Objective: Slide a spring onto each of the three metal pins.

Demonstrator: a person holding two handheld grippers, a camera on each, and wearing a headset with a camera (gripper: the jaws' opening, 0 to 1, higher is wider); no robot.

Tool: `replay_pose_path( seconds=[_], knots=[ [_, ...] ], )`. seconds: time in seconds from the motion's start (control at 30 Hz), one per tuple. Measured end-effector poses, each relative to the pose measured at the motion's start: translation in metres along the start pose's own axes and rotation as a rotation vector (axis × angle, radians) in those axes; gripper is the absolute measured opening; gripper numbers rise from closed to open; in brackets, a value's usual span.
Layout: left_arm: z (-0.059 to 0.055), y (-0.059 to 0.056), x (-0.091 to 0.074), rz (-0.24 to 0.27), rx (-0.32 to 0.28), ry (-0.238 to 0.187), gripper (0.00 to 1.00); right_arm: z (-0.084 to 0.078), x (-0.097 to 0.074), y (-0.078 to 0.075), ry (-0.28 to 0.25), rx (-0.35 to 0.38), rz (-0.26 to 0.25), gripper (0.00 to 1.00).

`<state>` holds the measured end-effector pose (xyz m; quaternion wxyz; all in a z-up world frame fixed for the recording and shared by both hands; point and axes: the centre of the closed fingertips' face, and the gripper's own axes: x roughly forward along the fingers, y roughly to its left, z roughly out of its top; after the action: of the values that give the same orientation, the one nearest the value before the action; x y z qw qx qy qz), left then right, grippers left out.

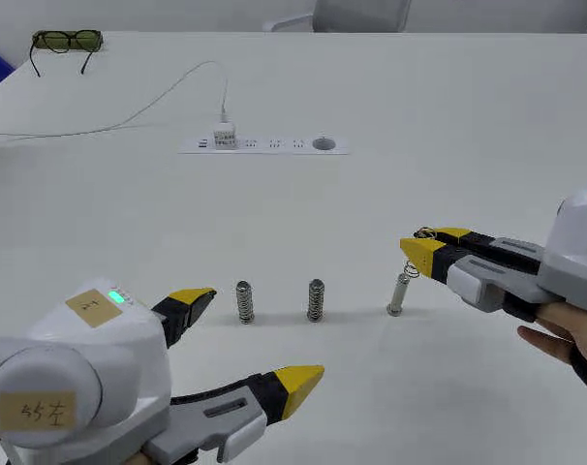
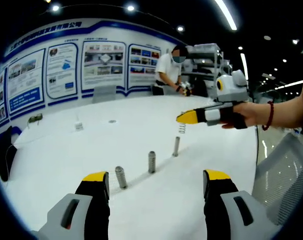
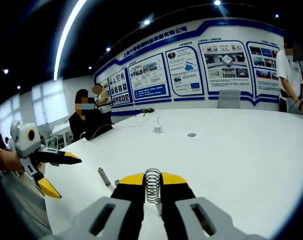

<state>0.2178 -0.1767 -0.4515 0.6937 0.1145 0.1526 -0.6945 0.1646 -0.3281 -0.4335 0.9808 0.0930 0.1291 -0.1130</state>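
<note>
Three metal pins stand in a row on the white table (image 1: 448, 145). The left pin (image 1: 244, 302) and the middle pin (image 1: 316, 299) each carry a spring. The right pin (image 1: 399, 294) is bare and leans slightly. My right gripper (image 1: 421, 254) is shut on a small spring (image 1: 412, 269) that hangs right at that pin's top. In the right gripper view the spring (image 3: 152, 185) stands upright between the yellow tips. My left gripper (image 1: 247, 336) is open and holds nothing, near the front edge, in front of the left pin (image 2: 121, 176).
A white power strip (image 1: 264, 145) with a plug and cable lies at mid-table. Dark glasses (image 1: 67, 41) rest at the far left corner. A chair (image 1: 356, 15) stands behind the far edge. People (image 3: 86, 117) sit or stand around the table.
</note>
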Motion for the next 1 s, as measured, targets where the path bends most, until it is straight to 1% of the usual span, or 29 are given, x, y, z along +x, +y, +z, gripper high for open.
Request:
replay_pose_path(
  seconds=[0.13,0.27,0.37,0.47,0.7,0.83,1.0],
  knots=[
    [-0.002,0.004,0.0,0.011,-0.009,0.004,0.82,-0.003,0.003,-0.002,0.004,-0.004,-0.008,0.12],
    [-0.002,0.008,0.001,0.025,-0.033,-0.001,0.87,-0.006,0.004,-0.004,0.007,-0.001,-0.016,0.12],
    [-0.005,0.01,0.001,0.034,-0.033,0.008,0.89,-0.007,0.004,-0.005,0.003,0.009,-0.018,0.12],
    [-0.006,0.011,0.0,0.04,-0.043,0.008,0.92,-0.009,0.005,-0.005,0.007,0.011,-0.022,0.12],
    [-0.007,0.016,-0.001,0.059,-0.047,0.011,0.95,-0.015,0.008,-0.004,0.017,0.008,-0.02,0.12],
    [-0.008,0.018,-0.002,0.067,-0.051,0.011,0.96,-0.015,0.009,-0.006,0.011,0.008,-0.025,0.12],
    [-0.009,0.019,-0.002,0.067,-0.06,0.014,0.96,-0.014,0.011,-0.008,0.008,-0.006,-0.032,0.12]
  ],
)
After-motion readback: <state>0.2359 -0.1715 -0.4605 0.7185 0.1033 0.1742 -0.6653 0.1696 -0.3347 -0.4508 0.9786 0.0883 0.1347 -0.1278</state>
